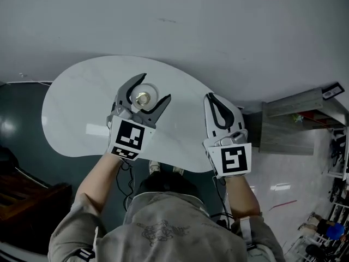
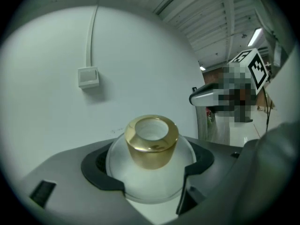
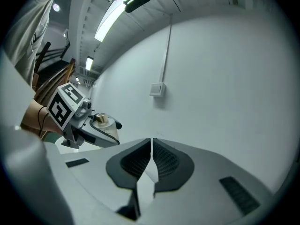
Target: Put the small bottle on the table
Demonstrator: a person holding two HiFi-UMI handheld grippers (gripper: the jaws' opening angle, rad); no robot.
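- The small bottle [image 2: 151,172], white-bodied with a gold cap [image 2: 151,142], stood upright between the jaws of the left gripper [image 1: 156,86], which clasped its rounded body from both sides.
- In the head view we saw the bottle over the middle of the white table [image 1: 76,108]. We could not tell whether its base touched the top.
- Each gripper's cube bore black-and-white square markers.
- The right gripper [image 1: 210,96] was held near the left one, over the table's right end, its jaws pressed together with nothing between them.
- Both forearms reached forward, with the grippers pointing away from the person.
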